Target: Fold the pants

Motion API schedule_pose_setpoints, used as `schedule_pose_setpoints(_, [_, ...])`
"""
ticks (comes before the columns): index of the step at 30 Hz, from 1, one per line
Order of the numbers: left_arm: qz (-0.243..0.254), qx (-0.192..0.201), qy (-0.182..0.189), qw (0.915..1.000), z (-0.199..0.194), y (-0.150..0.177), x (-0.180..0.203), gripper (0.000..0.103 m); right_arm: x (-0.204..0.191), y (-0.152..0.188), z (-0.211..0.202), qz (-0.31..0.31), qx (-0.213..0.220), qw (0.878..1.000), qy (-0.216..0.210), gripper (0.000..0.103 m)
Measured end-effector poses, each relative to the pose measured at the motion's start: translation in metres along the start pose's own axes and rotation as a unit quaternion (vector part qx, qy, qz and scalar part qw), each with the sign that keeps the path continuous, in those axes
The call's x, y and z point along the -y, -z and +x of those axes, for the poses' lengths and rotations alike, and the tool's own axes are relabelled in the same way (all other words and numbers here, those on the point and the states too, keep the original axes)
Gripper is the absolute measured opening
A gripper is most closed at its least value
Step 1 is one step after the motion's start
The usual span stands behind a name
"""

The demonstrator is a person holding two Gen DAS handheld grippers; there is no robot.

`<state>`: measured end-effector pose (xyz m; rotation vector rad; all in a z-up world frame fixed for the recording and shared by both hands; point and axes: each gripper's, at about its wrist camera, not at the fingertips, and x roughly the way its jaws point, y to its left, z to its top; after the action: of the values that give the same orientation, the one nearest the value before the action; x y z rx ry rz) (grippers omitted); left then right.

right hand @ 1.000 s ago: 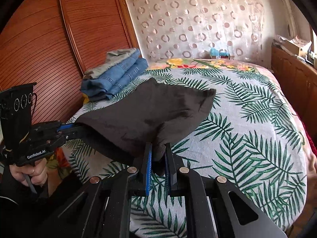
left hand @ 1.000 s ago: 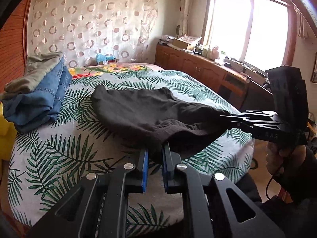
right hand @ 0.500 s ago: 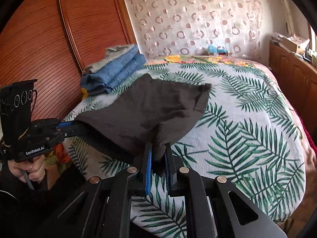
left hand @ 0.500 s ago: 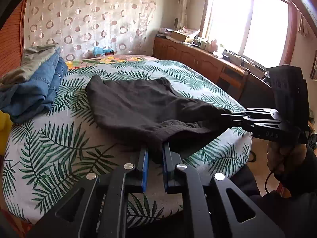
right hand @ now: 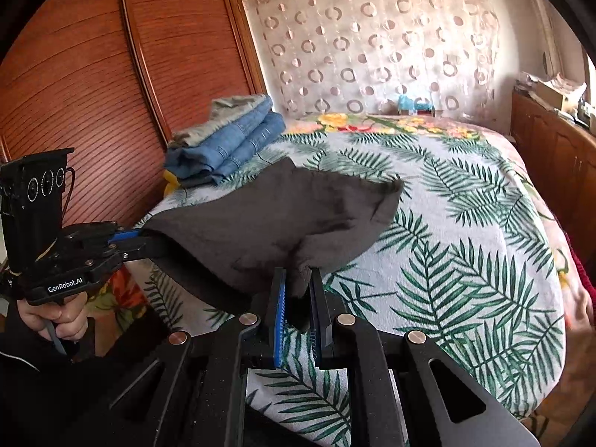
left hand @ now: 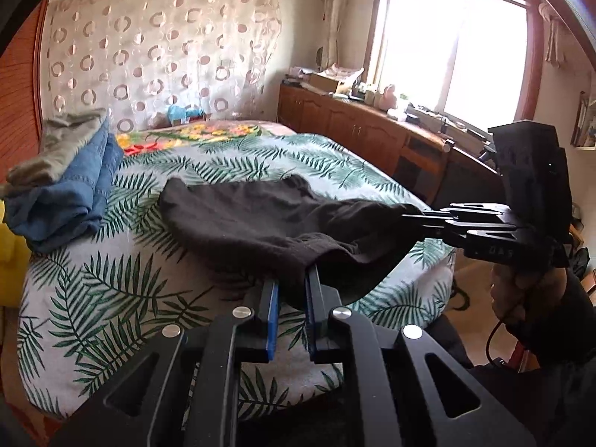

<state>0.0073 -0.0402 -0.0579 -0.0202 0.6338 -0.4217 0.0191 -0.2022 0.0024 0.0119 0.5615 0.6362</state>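
One pair of dark brown, soft-knit pants [left hand: 260,219] stretched low above a bed [left hand: 111,283] spread with a white cover printed in green palm fronds, the near edge lifted clear, the far end still draped on the cover. Two black handheld grippers in play, each with blue-lined jaws clamped on a pinch of that near edge: left gripper [left hand: 292,290] at one corner, right gripper [right hand: 300,290] at the other, cloth bunched between the pads. Two hands counted, one per view: left hand [right hand: 56,320] wrapped round its handle in the right wrist view, right hand [left hand: 521,290] gripping below its tool in the left wrist view. One stack of folded clothes [right hand: 227,138] near the bed's far left corner, blue denim under a grey-green garment, well apart from the pants. Seen only from the left wrist: one bright wood-framed window [left hand: 454,48] and a long wooden cabinet [left hand: 365,134] cluttered along its top. Seen only from the right wrist: reddish-brown slatted wardrobe doors [right hand: 111,74] beside the bed. Common to both: one sheer curtain patterned with rings [right hand: 372,44] behind the headboard end.
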Motion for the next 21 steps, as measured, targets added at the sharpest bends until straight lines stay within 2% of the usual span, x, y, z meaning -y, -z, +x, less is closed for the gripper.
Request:
schedule_pose_setpoints(5, [0.004, 0.015, 0.005, 0.9999, -0.012, -0.007, 0.004, 0.013, -0.003, -0.003, -0.016, -0.008, 0.016, 1.000, -0.007, 0.011])
schedule_pose_setpoints(9, [0.000, 0.010, 0.004, 0.9999, -0.007, -0.007, 0.001, 0.013, 0.001, -0.003, -0.018, -0.012, 0.023, 1.000, -0.003, 0.011])
schedule_pose_setpoints(15, [-0.018, -0.007, -0.008, 0.9998, 0.014, -0.004, -0.012, 0.013, 0.010, -0.003, 0.005, -0.002, 0.015, 1.000, 0.002, 0.011])
schedule_pose_setpoints(21, [-0.017, 0.004, -0.017, 0.9997, 0.028, -0.020, -0.023, 0.013, 0.015, -0.019, 0.033, 0.008, 0.013, 1.000, 0.008, 0.011])
